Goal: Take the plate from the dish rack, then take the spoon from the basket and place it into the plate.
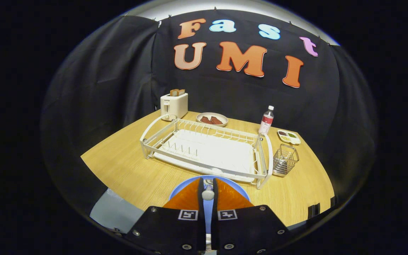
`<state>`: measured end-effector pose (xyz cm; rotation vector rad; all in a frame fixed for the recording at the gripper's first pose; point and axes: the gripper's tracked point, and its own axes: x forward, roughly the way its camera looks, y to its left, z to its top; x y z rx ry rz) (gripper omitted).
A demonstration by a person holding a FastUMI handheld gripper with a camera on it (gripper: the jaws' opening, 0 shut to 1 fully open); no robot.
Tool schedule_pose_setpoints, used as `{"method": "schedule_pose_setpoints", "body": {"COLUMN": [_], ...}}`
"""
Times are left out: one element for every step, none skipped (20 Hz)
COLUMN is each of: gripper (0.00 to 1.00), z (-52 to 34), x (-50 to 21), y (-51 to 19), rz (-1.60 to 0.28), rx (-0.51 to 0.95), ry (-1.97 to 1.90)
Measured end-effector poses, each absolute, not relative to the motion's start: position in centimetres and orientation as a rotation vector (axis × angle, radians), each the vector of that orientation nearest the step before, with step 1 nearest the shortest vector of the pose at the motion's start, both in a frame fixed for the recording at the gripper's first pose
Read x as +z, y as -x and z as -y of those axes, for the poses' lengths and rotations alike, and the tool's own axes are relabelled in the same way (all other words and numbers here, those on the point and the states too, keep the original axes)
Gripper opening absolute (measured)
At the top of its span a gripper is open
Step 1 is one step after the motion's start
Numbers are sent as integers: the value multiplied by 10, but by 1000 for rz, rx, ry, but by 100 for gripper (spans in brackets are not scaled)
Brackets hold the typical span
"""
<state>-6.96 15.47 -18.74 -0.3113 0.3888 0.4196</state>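
The place is a staged kitchen corner inside a recording booth, not a real home. Black cloth [119, 71] hangs as walls behind a wooden table [136, 173]. At frame centre sits a dish rack [204, 148]; a toaster [174, 105] and a water bottle [266, 120] stand farther back.

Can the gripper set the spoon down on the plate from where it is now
Probably yes: the gripper is shut on the spoon, right over the blue plate, with nothing between them.
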Motion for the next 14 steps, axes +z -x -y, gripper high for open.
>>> {"method": "schedule_pose_setpoints", "body": {"gripper": [6,6,6,7,7,9,10,12,13,14,15,17,17,19], "z": [-154,-153,-150,-148,-147,-145,-143,-140,-137,-132,-129,-127,-125,-124], "x": [-193,-197,-201,-204,-206,-207,-210,-210,-210,-211,-211,-211,-210,-209], "y": [68,65,63,63,63,62,60,59,56,55,52,51,50,49], "rz": [-400,-409,-421,-427,-431,-436,-438,-440,-445,-451,-457,-458,-462,-465], "rx": [422,419,415,410,406,402,395,387,374,361,351,341,334,328], "ry": [316,321,330,334,333,330,326,323,322,320,316,310,305,302]}}
